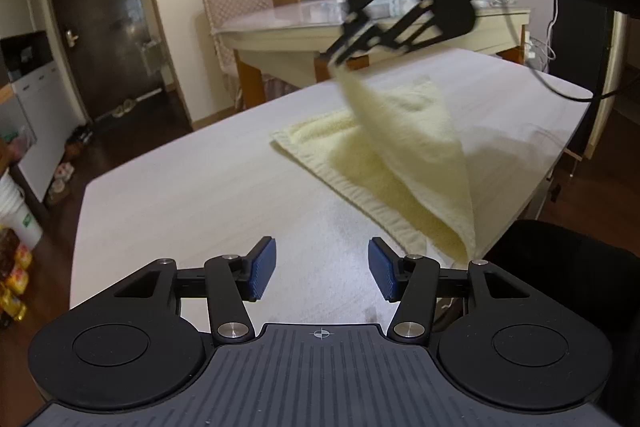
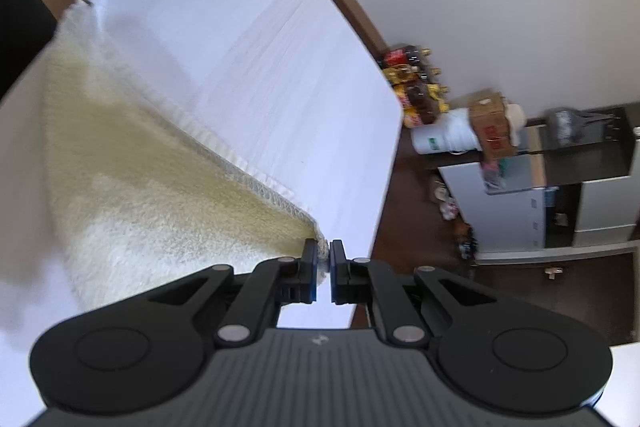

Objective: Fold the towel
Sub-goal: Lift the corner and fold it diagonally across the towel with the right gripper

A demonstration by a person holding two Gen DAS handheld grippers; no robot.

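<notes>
A: Your towel (image 1: 404,163) is pale yellow terry with a ribbed woven band along its edge. Part lies flat on the white table (image 1: 192,195), toward the right side as the left camera sees it.

B: And the rest?

A: One corner is lifted off the table, pinched at its very tip. From there the cloth hangs in a taut triangular sheet, sloping down to the flat part.

B: Fold state?

A: Raised flap sits over the flat layer, not laid down. Near corner reaches the table's front edge. In your right camera the ribbed band (image 2: 240,167) runs diagonally to the pinched tip.
</notes>
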